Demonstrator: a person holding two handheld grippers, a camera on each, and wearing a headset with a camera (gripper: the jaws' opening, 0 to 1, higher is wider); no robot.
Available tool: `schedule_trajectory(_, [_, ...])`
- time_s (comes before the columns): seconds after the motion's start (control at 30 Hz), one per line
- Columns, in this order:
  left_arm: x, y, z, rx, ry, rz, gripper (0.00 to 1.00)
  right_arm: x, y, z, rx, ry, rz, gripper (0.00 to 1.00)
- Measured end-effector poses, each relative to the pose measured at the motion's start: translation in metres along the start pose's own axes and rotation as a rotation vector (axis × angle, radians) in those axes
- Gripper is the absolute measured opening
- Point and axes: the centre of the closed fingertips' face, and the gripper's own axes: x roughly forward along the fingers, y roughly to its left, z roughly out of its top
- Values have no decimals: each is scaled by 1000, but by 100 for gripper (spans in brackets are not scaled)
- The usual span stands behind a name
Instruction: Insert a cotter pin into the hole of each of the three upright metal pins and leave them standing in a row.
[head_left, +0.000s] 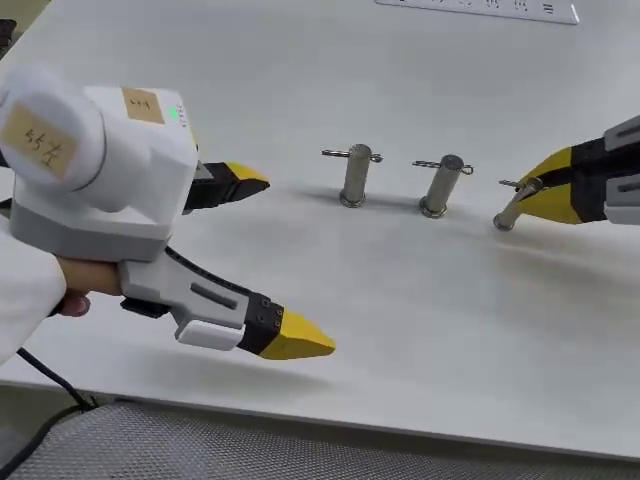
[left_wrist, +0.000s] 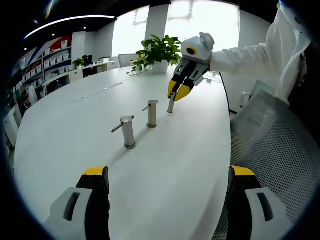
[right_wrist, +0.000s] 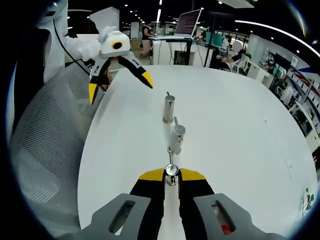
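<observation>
A tilted silver metal pin (head_left: 510, 212) at right of the head view touches the white counter (head_left: 420, 330), its head clamped in the yellow-tipped right gripper (head_left: 525, 196). The middle pin (head_left: 438, 190) and left-hand pin (head_left: 354, 180) stand upright, each cotter-pinned. The left gripper (head_left: 298, 265), lower left, gapes wide, empty.

The grey cylindrical metal pins (head_left: 355, 178) (head_left: 438, 188) (head_left: 507, 215) are finished in a dull satin, nothing mirror-polished. The white tabletop (head_left: 400, 330) is seen as smooth and matt. The white-and-yellow plastic left gripper (head_left: 297, 265) is moulded smooth with a slight sheen. The grey chair back (head_left: 200, 445) is made of woven mesh.
</observation>
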Motion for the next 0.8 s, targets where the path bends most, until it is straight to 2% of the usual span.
schedule_trajectory(0.2, [-3,1,-2,-11,7,12,99,6,-11,-3,-20,-4,9,4])
schedule_trajectory(0.8, [-3,1,-2,-45,13,37,99,14,-17,-7,-7,-21,41,4])
